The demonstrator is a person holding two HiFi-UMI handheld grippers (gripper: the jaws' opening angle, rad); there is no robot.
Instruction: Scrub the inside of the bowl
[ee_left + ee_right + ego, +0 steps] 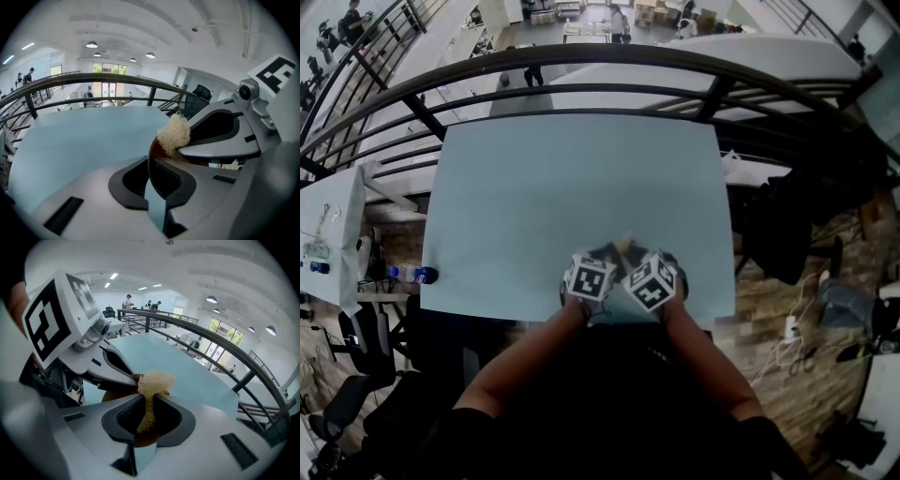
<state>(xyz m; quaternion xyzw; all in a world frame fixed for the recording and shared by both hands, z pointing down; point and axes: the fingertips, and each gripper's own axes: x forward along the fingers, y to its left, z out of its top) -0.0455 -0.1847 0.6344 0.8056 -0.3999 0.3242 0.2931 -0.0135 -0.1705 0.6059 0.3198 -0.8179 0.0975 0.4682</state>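
The pale blue rectangular tabletop (pixel 572 197) is lying beneath both tools, near its front edge. The left hand-held gripper (pixel 151 173) is clenching the thin rim of the brown, smooth-walled bowl (pixel 150 157). The right hand-held gripper (pixel 147 404) is pinching the cream fibrous scrubbing pad (pixel 154 380), which is sitting at the bowl's rim, just beside the left jaws. The bowl is looking rigid, light and slick, so 1 rim grip is probably risking a pivot. The pad is looking soft and springy, best gripped mid-body.
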